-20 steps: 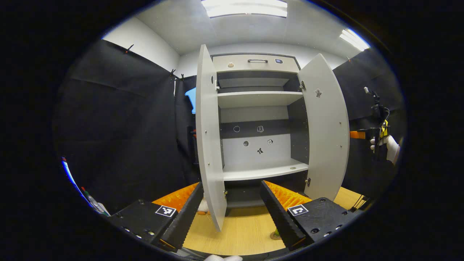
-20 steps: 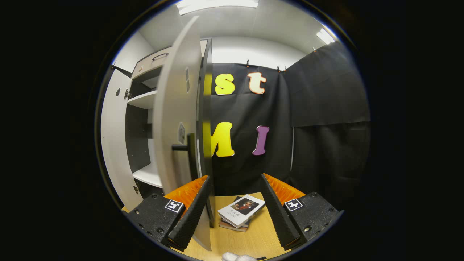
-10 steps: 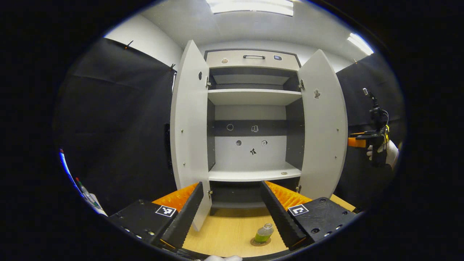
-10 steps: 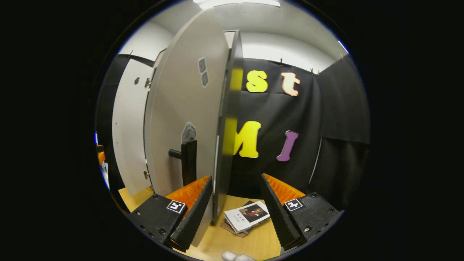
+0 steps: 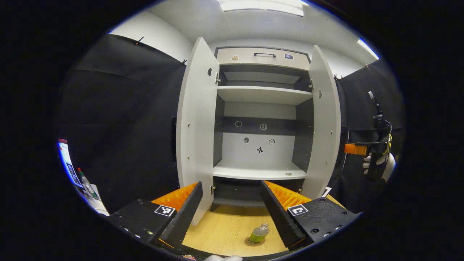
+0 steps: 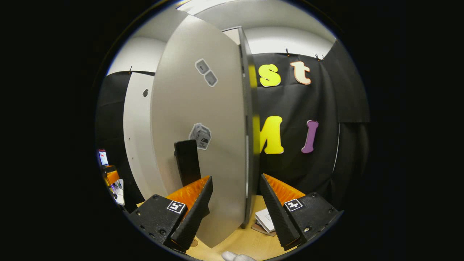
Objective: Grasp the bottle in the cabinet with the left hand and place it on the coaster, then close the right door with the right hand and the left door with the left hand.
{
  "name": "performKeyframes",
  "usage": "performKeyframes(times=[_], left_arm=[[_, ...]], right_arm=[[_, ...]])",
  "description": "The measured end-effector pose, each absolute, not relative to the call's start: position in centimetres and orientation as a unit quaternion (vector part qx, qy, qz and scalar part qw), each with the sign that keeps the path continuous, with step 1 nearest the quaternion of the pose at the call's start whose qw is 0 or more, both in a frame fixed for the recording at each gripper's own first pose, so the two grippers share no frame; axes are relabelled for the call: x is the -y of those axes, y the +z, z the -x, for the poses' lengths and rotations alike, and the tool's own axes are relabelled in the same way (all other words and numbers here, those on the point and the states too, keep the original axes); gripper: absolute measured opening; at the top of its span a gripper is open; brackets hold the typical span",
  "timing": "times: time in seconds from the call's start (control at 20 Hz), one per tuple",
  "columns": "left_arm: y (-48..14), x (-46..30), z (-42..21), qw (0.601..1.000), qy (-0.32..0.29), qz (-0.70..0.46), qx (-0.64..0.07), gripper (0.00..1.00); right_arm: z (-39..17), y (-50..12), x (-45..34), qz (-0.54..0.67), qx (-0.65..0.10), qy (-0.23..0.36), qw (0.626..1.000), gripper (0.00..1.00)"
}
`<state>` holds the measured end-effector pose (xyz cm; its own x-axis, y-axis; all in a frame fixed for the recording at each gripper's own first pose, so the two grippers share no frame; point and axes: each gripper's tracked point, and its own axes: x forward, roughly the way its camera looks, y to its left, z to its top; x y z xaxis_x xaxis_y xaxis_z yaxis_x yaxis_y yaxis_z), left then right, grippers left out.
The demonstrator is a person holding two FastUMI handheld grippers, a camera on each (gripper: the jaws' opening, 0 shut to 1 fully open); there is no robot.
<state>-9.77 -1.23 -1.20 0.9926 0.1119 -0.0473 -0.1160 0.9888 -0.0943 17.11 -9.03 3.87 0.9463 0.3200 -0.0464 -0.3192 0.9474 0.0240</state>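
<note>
The bottle (image 5: pixel 260 233), small, clear and holding green liquid, stands upright on the round coaster (image 5: pixel 253 242) on the wooden table in front of the cabinet (image 5: pixel 261 159). My left gripper (image 5: pixel 230 184) is open and empty, just above and short of the bottle. The left door (image 5: pixel 195 134) and the right door (image 5: pixel 322 127) both stand open. In the left gripper view, the right gripper (image 5: pixel 351 148) sits behind the right door, held by a gloved hand (image 5: pixel 378 165). In the right gripper view, my right gripper (image 6: pixel 235 177) is open. The right door's outer face (image 6: pixel 203 119) and its black handle (image 6: pixel 186 163) are close ahead, with the door's edge between the fingers.
The cabinet's shelves are bare except a small round thing (image 5: pixel 288 174) on the lower shelf. A drawer with a handle (image 5: pixel 264 54) sits on top. Books (image 6: pixel 265 221) lie on the table to the right of the cabinet. A pen and papers (image 5: pixel 87 183) stand far left.
My left gripper drew back and the bottle on the coaster came into view. My right gripper swung round to face the right door's outer side, and that door now looks narrower from the front.
</note>
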Motion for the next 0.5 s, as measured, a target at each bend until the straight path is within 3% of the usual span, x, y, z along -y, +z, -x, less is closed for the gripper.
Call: performKeyframes(times=[0.5], left_arm=[[-1.2, -2.0, 12.9, 0.991, 0.128, 0.021, -0.032, 0.96]], right_arm=[[-20.2, 3.6, -0.7, -0.052, -0.026, 0.252, 0.966, 0.81]])
